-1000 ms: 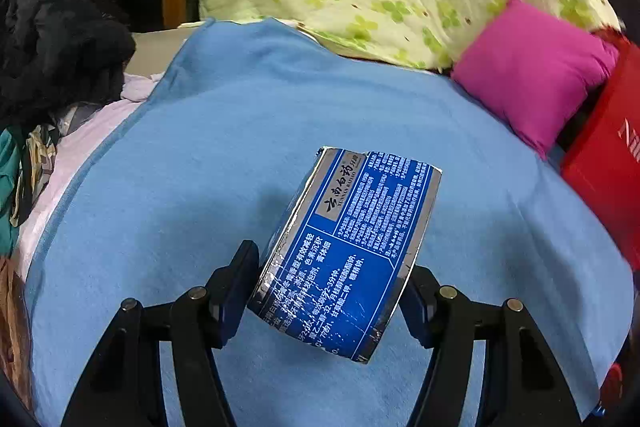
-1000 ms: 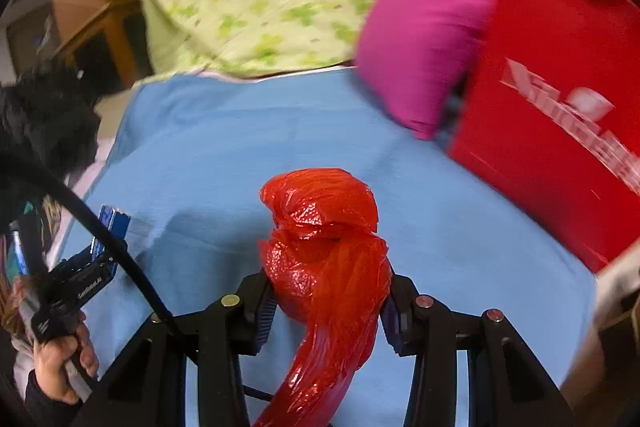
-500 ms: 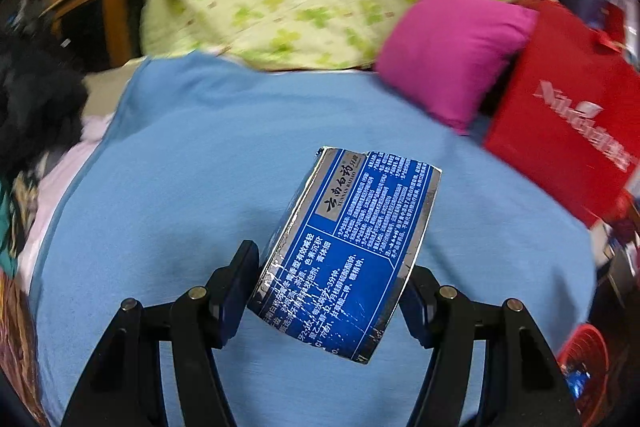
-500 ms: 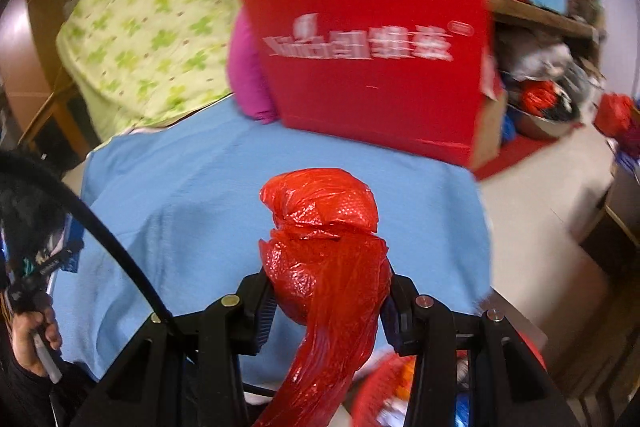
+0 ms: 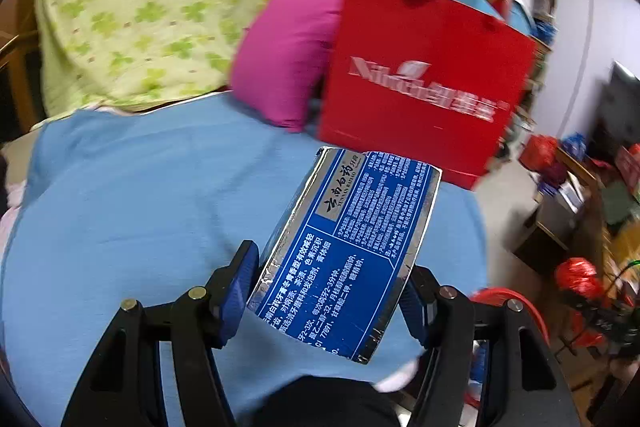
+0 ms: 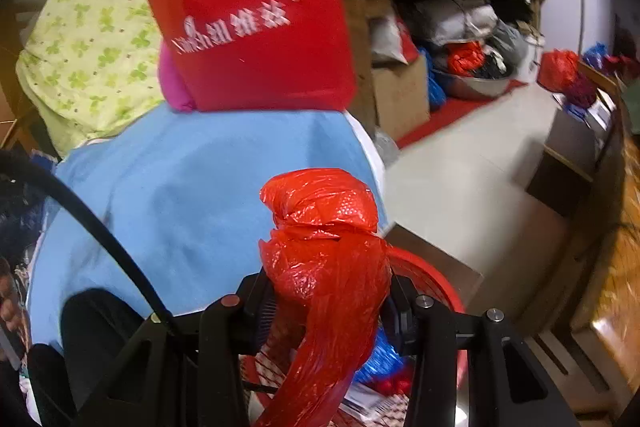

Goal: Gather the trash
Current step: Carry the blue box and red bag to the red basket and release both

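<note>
Holding trash in both: left gripper (image 5: 332, 291) pinches a blue box (image 5: 346, 251), right gripper (image 6: 330, 303) a red bag (image 6: 324, 247). Both probably await dropping into the red bin (image 6: 436, 287) below.

Black left gripper (image 5: 328, 297), blue pads (image 5: 236, 291), brass-coloured screws.

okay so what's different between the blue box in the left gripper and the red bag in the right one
The blue box is flat-sided with sharp edges; the red plastic bag is crumpled and soft. The blue box carries printed text; the red plastic bag looks plain. The box juts out stiffly, while the bag's tail droops. Both are clamped: left gripper, right gripper.
</note>
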A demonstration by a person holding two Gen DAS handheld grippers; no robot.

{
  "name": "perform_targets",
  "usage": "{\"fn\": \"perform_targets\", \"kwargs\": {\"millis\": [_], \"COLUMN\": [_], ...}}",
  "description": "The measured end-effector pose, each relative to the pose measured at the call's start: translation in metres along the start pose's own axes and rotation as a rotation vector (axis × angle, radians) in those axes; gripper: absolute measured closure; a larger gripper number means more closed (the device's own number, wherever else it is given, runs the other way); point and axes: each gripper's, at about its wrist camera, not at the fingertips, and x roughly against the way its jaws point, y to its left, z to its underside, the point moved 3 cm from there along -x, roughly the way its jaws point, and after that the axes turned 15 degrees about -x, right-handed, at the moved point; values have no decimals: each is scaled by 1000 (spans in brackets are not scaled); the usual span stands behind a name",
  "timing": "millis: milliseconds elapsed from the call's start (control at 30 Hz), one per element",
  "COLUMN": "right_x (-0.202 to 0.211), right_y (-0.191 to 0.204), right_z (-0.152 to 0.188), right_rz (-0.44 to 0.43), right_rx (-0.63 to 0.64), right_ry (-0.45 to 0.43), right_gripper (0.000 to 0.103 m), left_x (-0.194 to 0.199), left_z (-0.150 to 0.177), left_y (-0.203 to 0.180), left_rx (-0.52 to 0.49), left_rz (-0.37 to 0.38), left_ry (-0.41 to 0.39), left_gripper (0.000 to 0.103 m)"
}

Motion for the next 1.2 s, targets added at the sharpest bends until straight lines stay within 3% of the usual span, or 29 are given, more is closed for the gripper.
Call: {"fn": "perform_targets", "kwargs": {"millis": [400, 467, 533, 600, 1200], "right_x": [-23, -28, -32, -33, 36], "right_y": [-53, -56, -58, -59, -78], "right_z": [39, 42, 43, 42, 11], "right_rz": [61, 74, 80, 78, 29], "right_rx": [-72, -82, -90, -98, -186], "right_ry": [107, 118, 123, 121, -70], "right_gripper": [56, 50, 36, 35, 32], "left_x": [-12, -15, -17, -19, -64], "left_z": [-4, -4, -4, -3, 20], "left_y": [-87, -97, -105, -112, -221], "left_rx": [-113, -130, -144, -154, -309], "left_rz": [124, 136, 144, 152, 291], "left_ry": [36, 43, 49, 56, 212], "left_gripper": [36, 36, 36, 36, 36]}}
